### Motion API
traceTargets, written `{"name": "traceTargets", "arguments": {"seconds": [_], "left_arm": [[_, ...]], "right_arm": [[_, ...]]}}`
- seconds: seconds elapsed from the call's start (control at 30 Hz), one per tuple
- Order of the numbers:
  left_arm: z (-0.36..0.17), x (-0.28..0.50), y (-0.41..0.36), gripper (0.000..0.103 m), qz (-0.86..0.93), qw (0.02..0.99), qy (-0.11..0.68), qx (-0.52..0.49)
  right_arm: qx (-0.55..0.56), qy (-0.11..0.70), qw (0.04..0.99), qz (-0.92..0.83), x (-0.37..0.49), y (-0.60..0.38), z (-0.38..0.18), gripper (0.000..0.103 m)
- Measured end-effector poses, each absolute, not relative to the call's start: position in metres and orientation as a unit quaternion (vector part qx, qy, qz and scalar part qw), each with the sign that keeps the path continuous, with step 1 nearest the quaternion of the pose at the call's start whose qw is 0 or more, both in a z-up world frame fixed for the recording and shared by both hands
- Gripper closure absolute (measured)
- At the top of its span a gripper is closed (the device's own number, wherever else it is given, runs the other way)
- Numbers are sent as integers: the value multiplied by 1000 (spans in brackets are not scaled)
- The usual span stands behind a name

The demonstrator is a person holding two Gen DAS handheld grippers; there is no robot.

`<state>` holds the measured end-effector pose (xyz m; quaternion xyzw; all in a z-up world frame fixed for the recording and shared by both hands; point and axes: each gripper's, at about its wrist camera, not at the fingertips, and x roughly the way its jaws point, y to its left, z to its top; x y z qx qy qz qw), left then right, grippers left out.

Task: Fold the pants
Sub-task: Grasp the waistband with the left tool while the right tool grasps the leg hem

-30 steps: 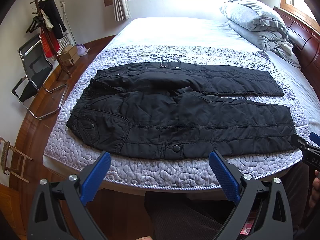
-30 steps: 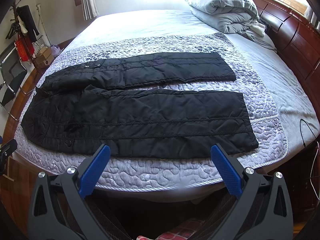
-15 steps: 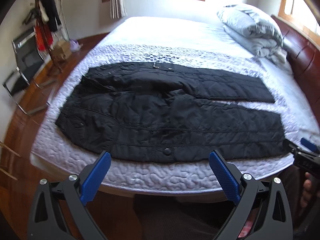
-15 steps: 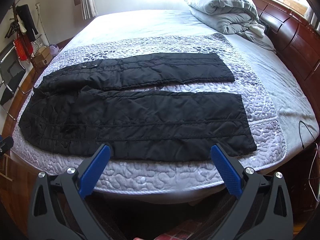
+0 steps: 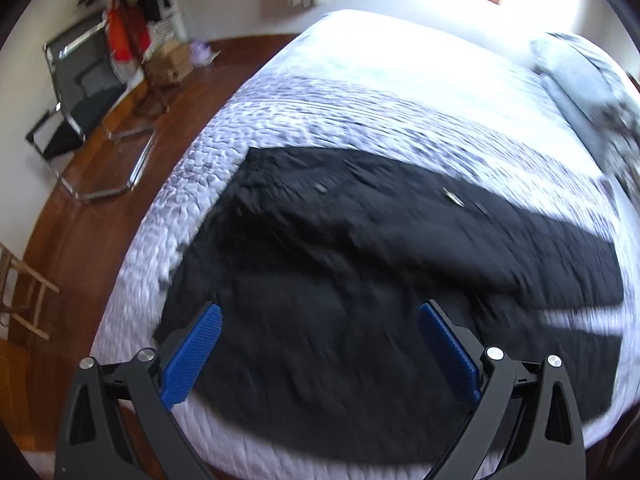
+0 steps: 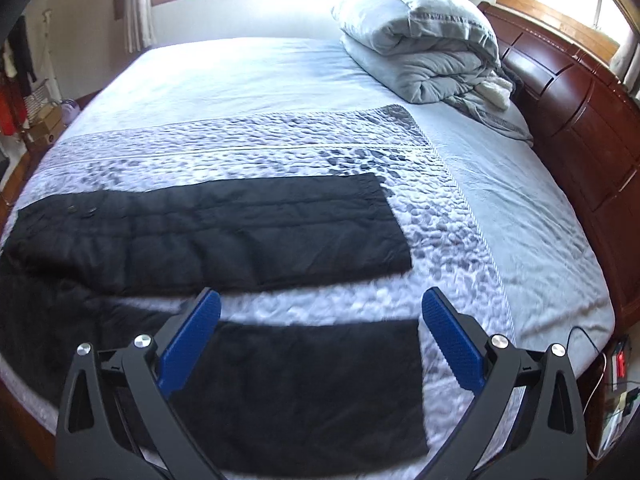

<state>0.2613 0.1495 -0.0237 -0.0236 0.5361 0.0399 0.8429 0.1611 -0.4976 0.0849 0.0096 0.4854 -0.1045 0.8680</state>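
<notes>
Black quilted pants (image 5: pixel 360 272) lie flat on the bed's quilted cover, waist to the left and the two legs spread apart to the right. My left gripper (image 5: pixel 320 344) is open and empty, hovering over the waist and hip end. My right gripper (image 6: pixel 320 332) is open and empty above the near leg (image 6: pixel 304 396), close to its cuff. The far leg (image 6: pixel 240 236) lies beyond it with a strip of cover between the legs. The left wrist view is motion-blurred.
The bed (image 6: pixel 520 216) has a folded grey duvet (image 6: pixel 424 40) at the headboard (image 6: pixel 580 120) on the right. A metal chair (image 5: pixel 88 120), coat rack (image 5: pixel 128 20) and boxes stand on the wooden floor (image 5: pixel 80 232) at left. A cable and power strip (image 6: pixel 616 380) lie at the bed's right side.
Both grippers have moved forward and down over the bed. The left has swung toward the waist end, the right toward the leg cuffs. The pants have not moved.
</notes>
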Motion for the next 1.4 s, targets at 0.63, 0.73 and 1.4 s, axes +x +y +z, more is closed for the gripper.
{"name": "traceTargets", "arguments": {"seconds": [0.63,0.73,1.4], "left_arm": [[-195,463,240,3,157,703,685,-106],[-191,463,229,21,134,712,682,-98],[-166,458,179,90,88,733,670,-82]], "right_arm": [[139,574,797,-125,314,-614,-64,2],[148,576,794,-125,323,-622,-67,2],[135,610,777,-79,399,-650,-93,2]]}}
